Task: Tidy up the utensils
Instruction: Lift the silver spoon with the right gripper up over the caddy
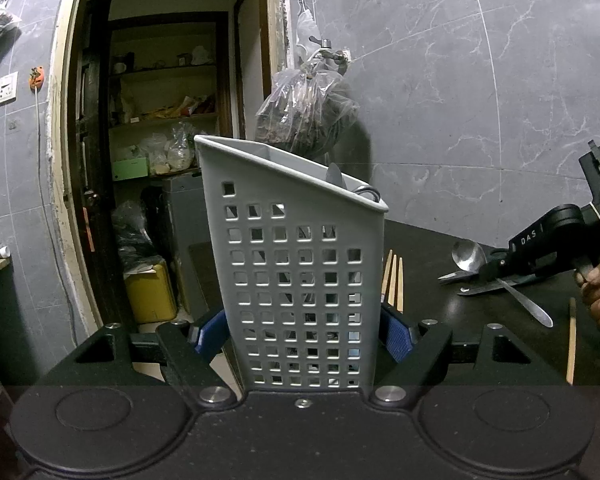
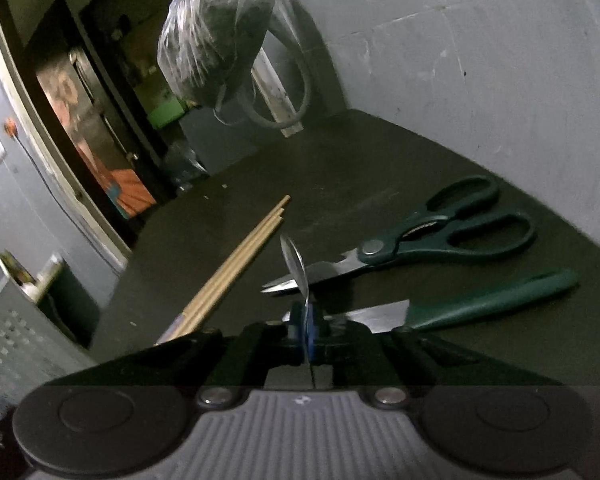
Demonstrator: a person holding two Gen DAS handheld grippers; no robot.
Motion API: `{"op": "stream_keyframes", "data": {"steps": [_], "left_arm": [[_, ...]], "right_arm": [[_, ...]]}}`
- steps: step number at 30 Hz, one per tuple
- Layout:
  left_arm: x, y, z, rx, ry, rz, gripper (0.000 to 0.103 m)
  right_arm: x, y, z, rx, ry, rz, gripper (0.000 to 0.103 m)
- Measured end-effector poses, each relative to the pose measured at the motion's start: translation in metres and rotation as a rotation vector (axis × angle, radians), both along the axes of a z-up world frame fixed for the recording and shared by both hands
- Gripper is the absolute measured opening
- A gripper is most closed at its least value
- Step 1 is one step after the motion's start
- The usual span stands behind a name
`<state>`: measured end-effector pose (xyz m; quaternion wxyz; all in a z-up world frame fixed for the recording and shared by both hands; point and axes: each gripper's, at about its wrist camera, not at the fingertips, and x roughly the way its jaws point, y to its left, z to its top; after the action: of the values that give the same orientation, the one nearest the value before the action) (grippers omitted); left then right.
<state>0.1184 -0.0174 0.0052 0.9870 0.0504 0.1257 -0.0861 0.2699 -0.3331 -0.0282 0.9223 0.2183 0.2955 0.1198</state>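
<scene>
Fingertips of the right gripper (image 2: 306, 322) are pinched together on the handle of a spoon (image 2: 294, 266) — its long axis runs forward along the fingers, bowl ahead and raised off the dark counter (image 2: 380, 160), turned edge-on to the wrist camera. Blue pads of the left gripper (image 1: 304, 336) clamp a grey perforated utensil holder (image 1: 296, 280) from both sides; it stands upright with a few metal utensil ends showing over the rim. Chopsticks (image 2: 236, 268), scissors (image 2: 420, 240) and a green-handled knife (image 2: 480, 304) lie flat on the counter.
</scene>
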Motion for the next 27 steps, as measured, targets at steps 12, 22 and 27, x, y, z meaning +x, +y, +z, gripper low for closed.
{"op": "stream_keyframes", "data": {"steps": [12, 22, 27], "left_arm": [[0.000, -0.002, -0.002, 0.002, 0.000, 0.004, 0.080], [0.000, -0.002, -0.002, -0.002, 0.007, 0.002, 0.080], [0.001, -0.001, -0.002, -0.002, 0.008, 0.000, 0.080]], "right_arm": [[-0.013, 0.008, 0.021, 0.115, -0.113, 0.073, 0.002], [-0.028, 0.043, 0.077, 0.372, -0.425, 0.193, 0.002], [-0.009, 0.070, 0.094, 0.540, -0.536, 0.266, 0.002]]}}
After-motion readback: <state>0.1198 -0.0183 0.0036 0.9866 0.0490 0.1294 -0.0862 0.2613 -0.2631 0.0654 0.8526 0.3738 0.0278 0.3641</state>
